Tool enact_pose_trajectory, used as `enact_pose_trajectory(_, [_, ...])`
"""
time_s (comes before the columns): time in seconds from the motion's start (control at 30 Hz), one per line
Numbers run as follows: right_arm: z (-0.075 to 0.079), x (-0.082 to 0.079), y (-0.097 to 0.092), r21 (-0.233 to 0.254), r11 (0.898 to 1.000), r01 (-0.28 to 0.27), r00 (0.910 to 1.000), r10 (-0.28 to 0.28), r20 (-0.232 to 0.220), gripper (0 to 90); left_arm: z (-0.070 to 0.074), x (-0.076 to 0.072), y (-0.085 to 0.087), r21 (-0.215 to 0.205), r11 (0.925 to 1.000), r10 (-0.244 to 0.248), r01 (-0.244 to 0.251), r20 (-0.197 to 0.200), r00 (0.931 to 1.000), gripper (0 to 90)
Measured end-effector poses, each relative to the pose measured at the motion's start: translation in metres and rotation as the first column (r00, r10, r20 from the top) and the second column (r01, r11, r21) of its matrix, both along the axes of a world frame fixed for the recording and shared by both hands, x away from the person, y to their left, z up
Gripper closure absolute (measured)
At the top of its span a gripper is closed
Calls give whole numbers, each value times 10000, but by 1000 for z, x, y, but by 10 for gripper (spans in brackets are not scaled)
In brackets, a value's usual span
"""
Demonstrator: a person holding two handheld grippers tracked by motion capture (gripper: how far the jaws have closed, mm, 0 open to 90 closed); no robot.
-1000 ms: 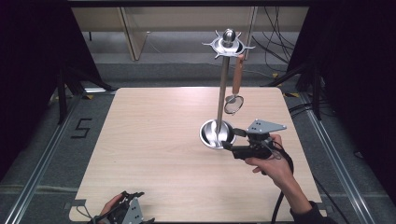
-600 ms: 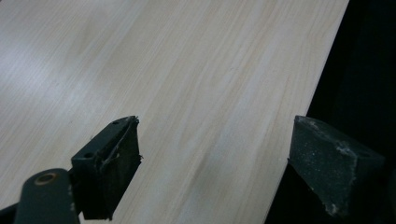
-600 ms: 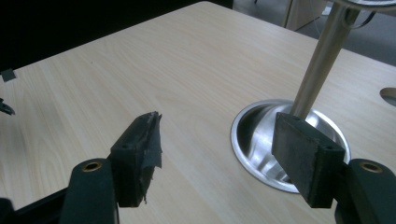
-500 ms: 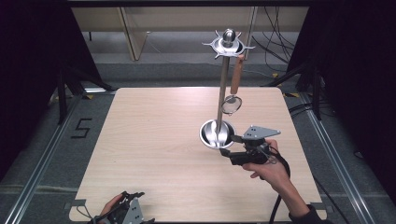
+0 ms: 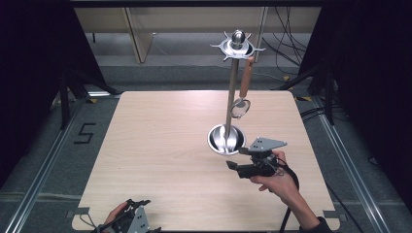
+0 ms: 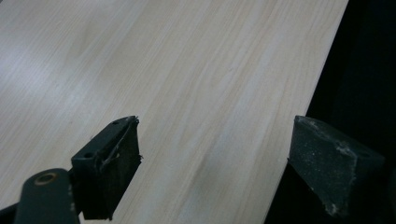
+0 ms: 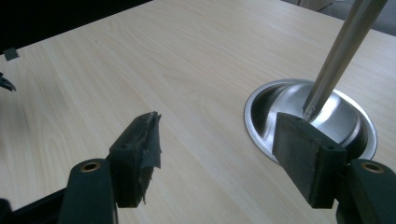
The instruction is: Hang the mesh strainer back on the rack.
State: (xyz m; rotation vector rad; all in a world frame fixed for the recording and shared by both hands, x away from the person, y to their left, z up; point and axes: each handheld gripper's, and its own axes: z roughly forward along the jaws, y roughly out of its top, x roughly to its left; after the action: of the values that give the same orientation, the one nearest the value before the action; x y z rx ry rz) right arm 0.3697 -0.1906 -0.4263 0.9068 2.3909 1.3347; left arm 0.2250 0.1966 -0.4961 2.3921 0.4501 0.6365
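From the high view, a steel utensil stand [image 5: 232, 87] rises from its round dish-shaped base [image 5: 226, 139] on the right half of the pale wooden counter [image 5: 160, 155]. A small strainer with a wooden handle [image 5: 243, 92] hangs from the spiked crown at the top of the pole, its mesh bowl just beside the pole. The right claw [image 5: 232, 166] lies low over the counter just in front of the base, pointing left, held by the person's right hand [image 5: 279, 182]. The left claw [image 5: 138, 206] sits at the near edge of the counter, well apart from the stand.

In the left claw view, the left claw [image 6: 215, 158] is released, its jaws spread wide with nothing between them, over the counter's edge.

In the right claw view, the right claw [image 7: 219, 149] is also released and empty; one jaw overlaps the rim of the base [image 7: 261, 135], where the pole [image 7: 341, 51] stands.
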Motion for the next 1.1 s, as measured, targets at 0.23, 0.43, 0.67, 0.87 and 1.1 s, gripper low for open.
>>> enact_pose_trajectory(0.23, [-9,-3,1,-197,9998,-40,9998,37,-173,322,0,0,0,-13,10000,1,-1,7,10000,157])
enact_pose_trajectory(0.43, [-16,-6,0,-214,9997,-116,9997,111,-238,322,0,0,0,-13,10000,6,-6,3,10000,158])
enact_pose_trajectory(0.67, [-23,-11,0,-253,9996,-79,9986,65,-525,320,0,0,0,-4,10000,4,-4,6,10000,157])
enact_pose_trajectory(0.87, [-30,-13,0,-410,9990,-154,9984,131,-557,320,0,0,0,-8,10000,1,-1,1,10000,157])
enact_pose_trajectory(1.1, [-37,-18,-1,-521,9985,-193,9973,155,-723,318,0,0,0,-19,10000,-8,8,8,10000,158])
